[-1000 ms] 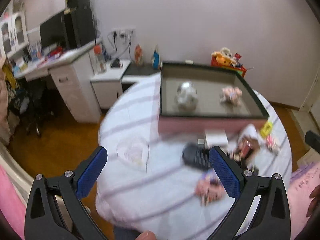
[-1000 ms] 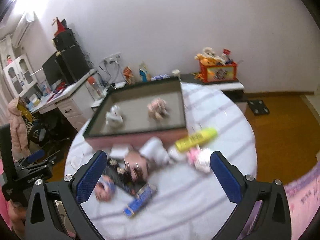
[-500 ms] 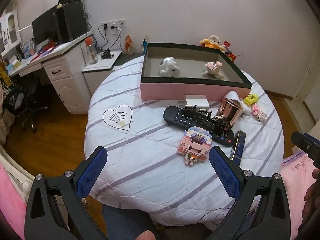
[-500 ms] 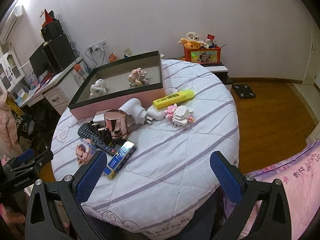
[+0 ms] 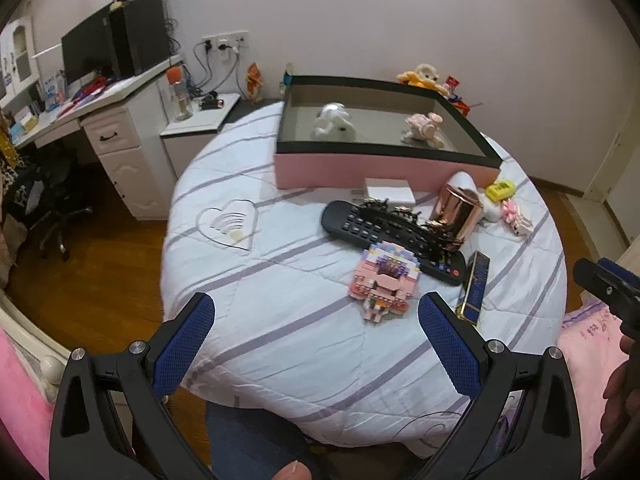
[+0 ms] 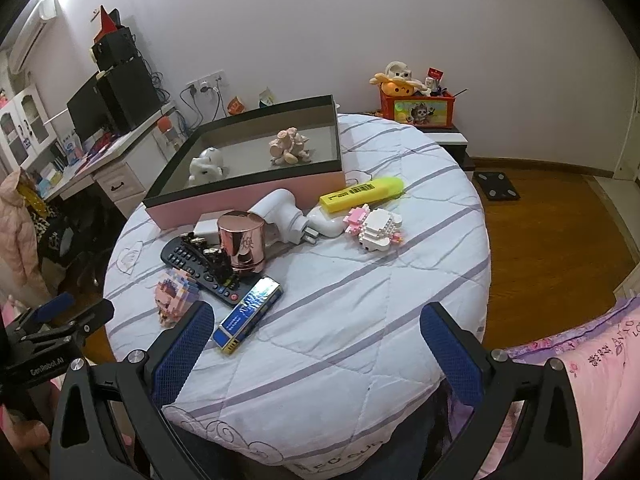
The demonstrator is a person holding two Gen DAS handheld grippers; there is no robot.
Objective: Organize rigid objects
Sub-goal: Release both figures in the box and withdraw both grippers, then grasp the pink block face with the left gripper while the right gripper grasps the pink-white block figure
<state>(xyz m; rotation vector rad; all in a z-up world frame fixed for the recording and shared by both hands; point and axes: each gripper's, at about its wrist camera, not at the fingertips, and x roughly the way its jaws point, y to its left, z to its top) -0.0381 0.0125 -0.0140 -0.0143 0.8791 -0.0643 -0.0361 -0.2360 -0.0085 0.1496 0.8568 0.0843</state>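
Observation:
A pink box (image 5: 384, 168) (image 6: 256, 196) with a dark rim stands at the far side of the round table and holds a white figurine (image 5: 334, 120) and a pink shell piece (image 6: 289, 147). In front of it lie a black remote (image 5: 384, 236), a rose-gold cup (image 6: 241, 240), a pink block toy (image 5: 384, 280), a blue bar (image 6: 248, 315), a yellow highlighter (image 6: 362, 192), a white block toy (image 6: 376, 228) and a white plug (image 6: 280, 216). My left gripper (image 5: 316, 344) and right gripper (image 6: 316, 344) both hang open and empty over the near edge.
The table wears a white quilted cover with purple stripes (image 5: 280, 280). A white desk (image 5: 112, 120) with a monitor stands left, a red toy box (image 6: 418, 108) on a low cabinet behind. Wooden floor surrounds the table; pink bedding (image 6: 580, 360) lies at the right.
Both grippers have pulled back and settled: the blurred close view of the box gave way to a steady view of the whole table. The jaws stayed open; nothing on the table moved.

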